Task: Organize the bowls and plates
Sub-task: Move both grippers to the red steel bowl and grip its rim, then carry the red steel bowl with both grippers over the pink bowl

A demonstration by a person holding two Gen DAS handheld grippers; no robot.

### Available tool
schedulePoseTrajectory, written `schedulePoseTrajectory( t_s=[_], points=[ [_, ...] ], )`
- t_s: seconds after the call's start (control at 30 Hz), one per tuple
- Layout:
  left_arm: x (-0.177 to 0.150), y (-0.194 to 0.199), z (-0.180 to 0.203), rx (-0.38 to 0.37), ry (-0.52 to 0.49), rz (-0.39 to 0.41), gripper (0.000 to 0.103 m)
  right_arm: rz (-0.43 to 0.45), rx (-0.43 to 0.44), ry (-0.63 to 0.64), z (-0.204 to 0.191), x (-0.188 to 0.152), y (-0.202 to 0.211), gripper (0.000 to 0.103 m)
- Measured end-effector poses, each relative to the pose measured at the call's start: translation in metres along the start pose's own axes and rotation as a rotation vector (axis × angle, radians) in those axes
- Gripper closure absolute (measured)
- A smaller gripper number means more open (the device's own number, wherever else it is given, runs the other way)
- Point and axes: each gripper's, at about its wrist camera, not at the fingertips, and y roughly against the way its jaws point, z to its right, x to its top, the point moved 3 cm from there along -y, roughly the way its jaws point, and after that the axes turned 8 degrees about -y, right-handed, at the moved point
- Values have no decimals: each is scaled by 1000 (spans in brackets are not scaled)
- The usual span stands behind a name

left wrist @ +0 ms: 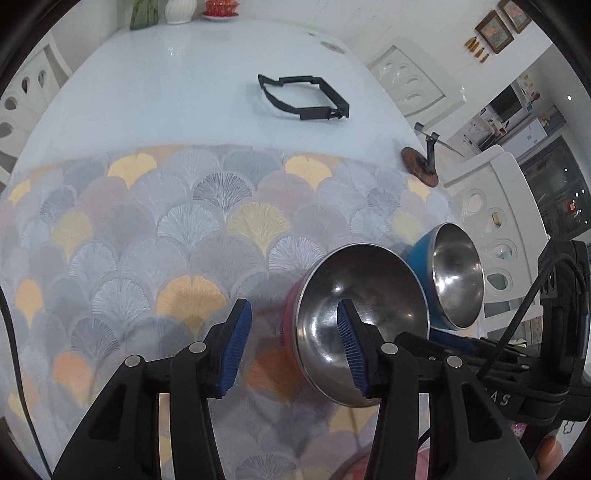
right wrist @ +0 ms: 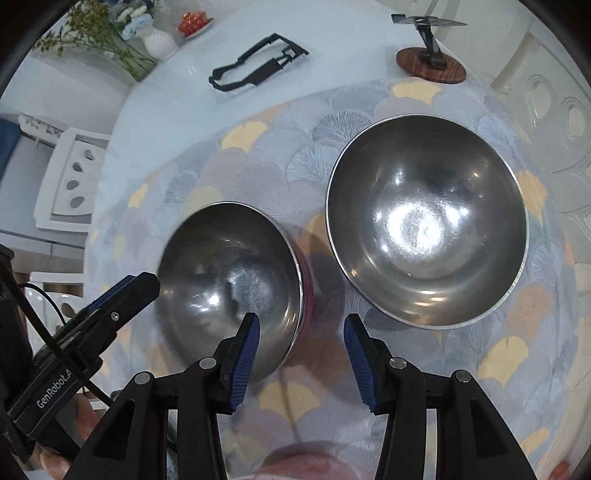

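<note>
Your left gripper (left wrist: 293, 343) and right gripper (right wrist: 301, 363), jaws part-open and empty, straddle opposite rims of the red bowl (right wrist: 229, 273); the blue bowl (right wrist: 426, 221) sits just right.

Red bowl (left wrist: 364, 325): lower rim hidden behind left gripper's right pad. Blue bowl (left wrist: 448, 277): base hidden behind red bowl, lower right of frame. Flowers (right wrist: 99, 33): cut by top edge, upper left. Person's hand (right wrist: 70, 435): mostly hidden behind other gripper, lower left.

2 wrist views, steeply downward, close, sharing red bowl (left wrist: 362, 332)
</note>
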Motion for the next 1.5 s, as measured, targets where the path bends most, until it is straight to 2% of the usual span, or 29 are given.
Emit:
schedulePoseTrajectory(
  t_s=[0.17, 0.27, 0.57, 0.67, 0.87, 1.1, 1.5],
  points=[
    [0, -10, -4, -6, 0, -18, 58, -24, -5, 20, -7, -2, -14, 57],
    [-1, -17, -7, -16, 9, -34, 62, -35, -3, 27, -10, -2, -20, 60],
    [-2, -27, -5, -66, 18, -48, 76, -50, -10, 38, -11, -1, -29, 74],
    [-3, -29, -3, -85, 24, -53, 76, -46, -13, 41, -10, -1, -29, 77],
    [-5, -27, -1, -71, 28, -45, 76, -40, -17, 59, -13, -2, -28, 80],
    [-6, 5, 9, -40, 1, 20, 76, -25, 3, 72, -18, -5, -14, 80],
    [-24, 88, 34, -40, -16, 176, 76, 61, 70, 101, -32, -36, 56, 80]
  ],
)
